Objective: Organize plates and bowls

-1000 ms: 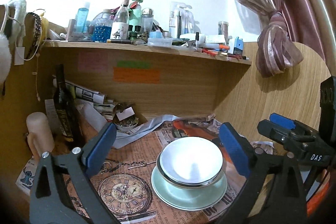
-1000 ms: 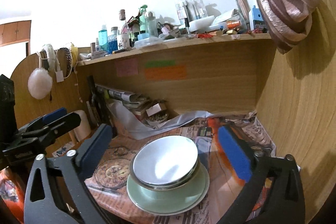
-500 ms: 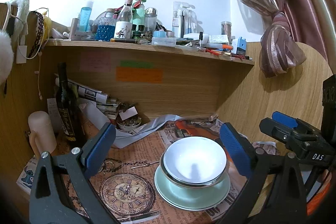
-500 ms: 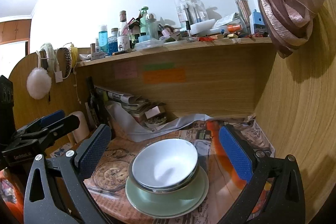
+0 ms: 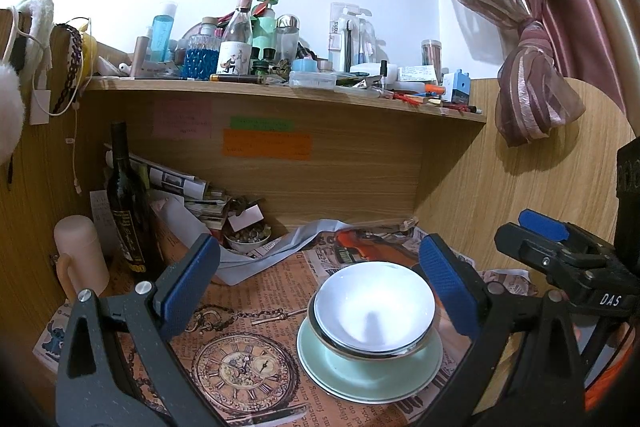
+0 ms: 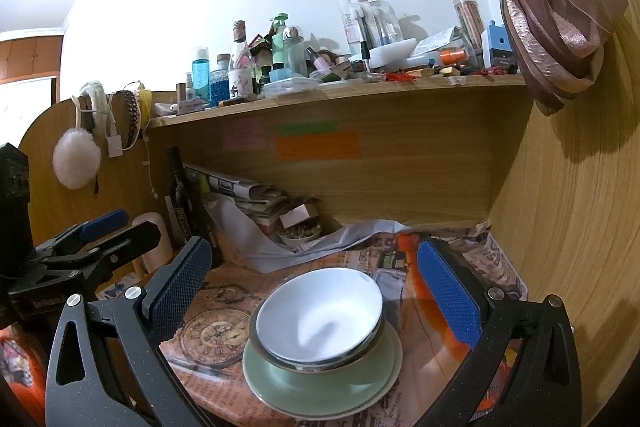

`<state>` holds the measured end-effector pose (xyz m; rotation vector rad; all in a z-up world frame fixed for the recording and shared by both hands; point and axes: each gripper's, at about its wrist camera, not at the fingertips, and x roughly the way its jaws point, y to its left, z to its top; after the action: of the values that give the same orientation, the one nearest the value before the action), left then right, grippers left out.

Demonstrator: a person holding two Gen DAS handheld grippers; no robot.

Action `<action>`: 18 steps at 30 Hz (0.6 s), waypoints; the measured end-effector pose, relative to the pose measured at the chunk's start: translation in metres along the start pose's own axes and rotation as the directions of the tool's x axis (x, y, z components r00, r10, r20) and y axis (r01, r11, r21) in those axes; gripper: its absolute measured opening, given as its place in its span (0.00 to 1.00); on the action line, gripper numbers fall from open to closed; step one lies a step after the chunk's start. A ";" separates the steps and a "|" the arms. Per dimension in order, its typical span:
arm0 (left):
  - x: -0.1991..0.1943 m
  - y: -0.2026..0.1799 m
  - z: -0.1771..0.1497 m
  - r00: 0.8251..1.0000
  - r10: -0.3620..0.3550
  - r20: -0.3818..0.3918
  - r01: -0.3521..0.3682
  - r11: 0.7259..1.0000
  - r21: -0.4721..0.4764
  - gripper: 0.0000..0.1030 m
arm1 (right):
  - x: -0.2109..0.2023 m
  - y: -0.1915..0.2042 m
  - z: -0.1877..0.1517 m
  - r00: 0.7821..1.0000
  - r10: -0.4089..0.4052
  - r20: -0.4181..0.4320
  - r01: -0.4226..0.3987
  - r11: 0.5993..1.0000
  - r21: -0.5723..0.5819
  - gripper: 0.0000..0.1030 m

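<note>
Bowls (image 5: 374,311) sit nested, the top one white inside, on a pale green plate (image 5: 368,373) that rests on the newspaper-covered desk (image 5: 256,307), right of the printed pocket-watch picture (image 5: 244,371). From my left wrist view, the left gripper (image 5: 320,291) hangs above and short of the stack with its blue pads (image 5: 188,277) spread wide, gripping nothing; the bowls appear between the pads without touching them. From my right wrist view, the right gripper (image 6: 320,293) is likewise spread wide and empty, framing the same stack (image 6: 320,311). Each tool shows at the edge of the other's view, side by side. Behind the stack lie a small dish of trinkets (image 5: 247,239), a pile of papers (image 5: 180,183) and a dark bottle (image 5: 126,203). I read a cluttered shelf (image 5: 280,93) overhead.
</note>
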<state>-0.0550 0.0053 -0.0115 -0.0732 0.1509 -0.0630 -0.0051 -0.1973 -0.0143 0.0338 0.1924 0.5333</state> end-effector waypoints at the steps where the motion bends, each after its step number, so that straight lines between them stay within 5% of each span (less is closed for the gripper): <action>1: 0.000 0.001 0.000 1.000 -0.003 0.000 0.003 1.000 0.001 0.99 | 0.000 0.000 0.000 1.000 0.001 0.000 -0.001 1.000 0.000 1.00; 18: 0.003 0.004 0.000 1.000 -0.010 -0.003 0.010 1.000 -0.001 0.99 | 0.004 0.003 0.000 1.000 0.008 -0.008 -0.008 1.000 -0.008 1.00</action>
<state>-0.0516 0.0086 -0.0123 -0.0750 0.1540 -0.0727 -0.0029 -0.1927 -0.0150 0.0244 0.1978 0.5422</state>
